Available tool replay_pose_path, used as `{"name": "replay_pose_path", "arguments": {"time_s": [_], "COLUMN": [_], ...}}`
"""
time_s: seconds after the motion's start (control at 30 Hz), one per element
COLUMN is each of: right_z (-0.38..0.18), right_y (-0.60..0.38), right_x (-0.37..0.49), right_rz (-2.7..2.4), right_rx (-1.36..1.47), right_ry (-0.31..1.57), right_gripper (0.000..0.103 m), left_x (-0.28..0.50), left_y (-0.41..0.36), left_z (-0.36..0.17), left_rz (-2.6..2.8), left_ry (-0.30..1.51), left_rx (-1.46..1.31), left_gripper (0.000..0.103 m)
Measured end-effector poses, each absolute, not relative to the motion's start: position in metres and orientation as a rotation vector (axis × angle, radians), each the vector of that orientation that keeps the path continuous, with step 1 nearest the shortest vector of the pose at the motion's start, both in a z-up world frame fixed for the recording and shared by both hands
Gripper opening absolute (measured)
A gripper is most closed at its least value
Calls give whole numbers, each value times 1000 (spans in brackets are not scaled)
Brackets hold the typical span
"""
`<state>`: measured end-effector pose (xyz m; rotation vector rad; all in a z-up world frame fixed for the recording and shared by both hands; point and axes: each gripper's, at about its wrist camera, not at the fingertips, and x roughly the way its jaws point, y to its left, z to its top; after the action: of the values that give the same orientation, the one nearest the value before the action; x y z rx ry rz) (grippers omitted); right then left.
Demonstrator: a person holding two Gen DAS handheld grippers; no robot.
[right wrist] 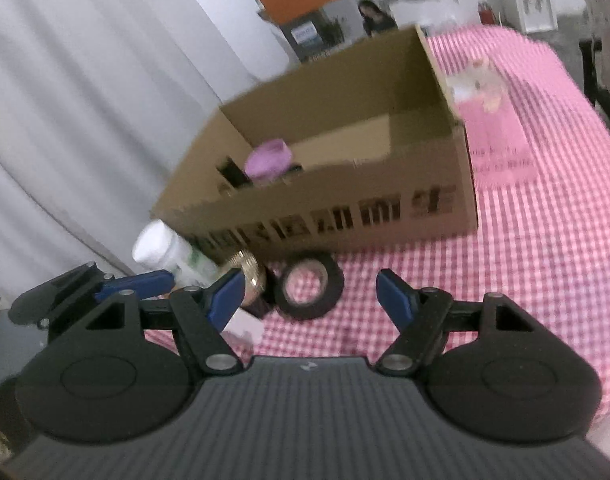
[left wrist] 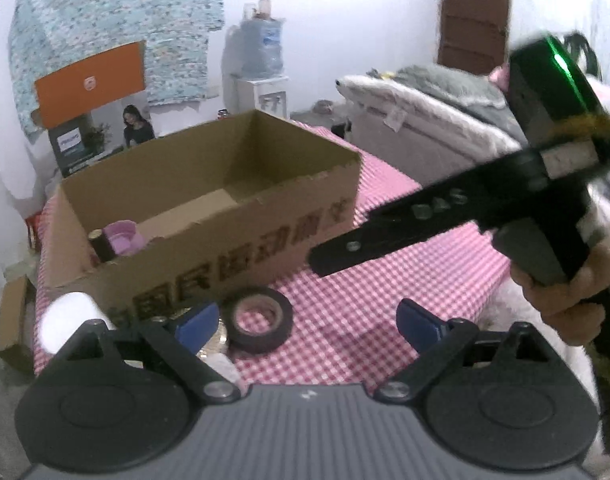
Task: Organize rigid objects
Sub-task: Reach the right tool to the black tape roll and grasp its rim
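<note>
An open cardboard box stands on the pink checked tablecloth. Inside it are a purple cup and a dark cylinder. A black tape roll lies flat in front of the box. My left gripper is open just short of the roll, which sits near its left finger. My right gripper is open too, with the roll just beyond its tips and untouched. In the left wrist view the right gripper hangs side-on above the cloth, held by a hand.
A white-capped bottle and a gold round object lie left of the roll at the table's corner. A pink package with a small plush figure lies right of the box. A bed stands beyond the table.
</note>
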<state>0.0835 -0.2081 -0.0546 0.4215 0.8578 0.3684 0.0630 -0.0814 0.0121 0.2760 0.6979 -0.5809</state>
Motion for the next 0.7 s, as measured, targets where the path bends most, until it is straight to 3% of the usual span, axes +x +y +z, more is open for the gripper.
{"name": "replay_pose_path", "arguments": {"time_s": [0.13,0.27,0.43,0.57,0.7], "right_z": [-71,-83,-97,-109,-115], "right_y": [-201,-192,-175,-166,-158], "right_x": [94,112,138,157,166], "right_rz": [377,395,414,445,477], "right_rx": [408,361,271,244,220], "right_ry": [900,943,990,1030,1046], "right_gripper": [70,54,39,28,24], "left_x": [68,82,99,112,121], "left_y": [-103,-115,-121,-123,-121], "left_z": [-11,-27,-45,-55,-60], "left_rz": [-555,-528,-496,-491,-484], "left_ry": [697,718,780,826,856], "left_rx": [351,382,396,384,377], "left_gripper": [96,93,72,66,65]}}
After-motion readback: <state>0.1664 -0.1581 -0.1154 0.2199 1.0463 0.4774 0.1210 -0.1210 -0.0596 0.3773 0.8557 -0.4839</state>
